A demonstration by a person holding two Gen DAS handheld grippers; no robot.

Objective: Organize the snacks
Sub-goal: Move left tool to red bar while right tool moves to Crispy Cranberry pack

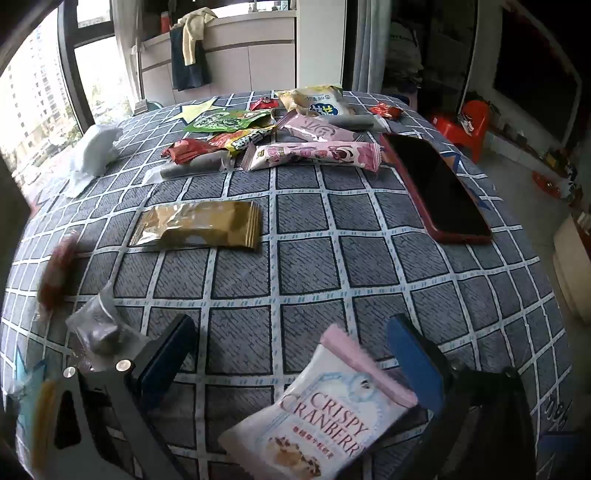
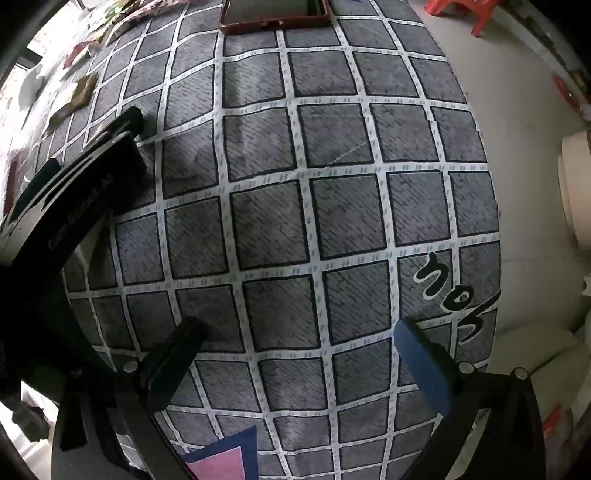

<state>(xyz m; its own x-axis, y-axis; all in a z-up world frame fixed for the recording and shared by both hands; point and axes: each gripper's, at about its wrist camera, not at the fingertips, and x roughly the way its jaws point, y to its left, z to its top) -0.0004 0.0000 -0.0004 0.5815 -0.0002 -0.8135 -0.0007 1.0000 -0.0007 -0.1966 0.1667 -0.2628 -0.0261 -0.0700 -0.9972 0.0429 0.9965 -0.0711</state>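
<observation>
In the left wrist view my left gripper (image 1: 291, 339) is open over the checked cloth; a white and pink Crispy Cranberry packet (image 1: 317, 417) lies between the fingers, near the right one, not clamped. A gold packet (image 1: 199, 225) lies ahead. A pile of snacks (image 1: 280, 129) sits at the far side, with a pink wrapper (image 1: 314, 155) in front. A clear wrapped sweet (image 1: 103, 328) and a blurred red packet (image 1: 55, 273) lie at the left. My right gripper (image 2: 299, 339) is open and empty over bare cloth; the left gripper's body (image 2: 77, 184) shows at its left.
A phone in a red case (image 1: 443, 184) lies at the right of the table, also in the right wrist view (image 2: 273, 14). Crumpled white tissue (image 1: 96, 151) lies far left. The table edge (image 2: 487, 221) drops to the floor on the right. A red stool (image 1: 465, 122) stands beyond.
</observation>
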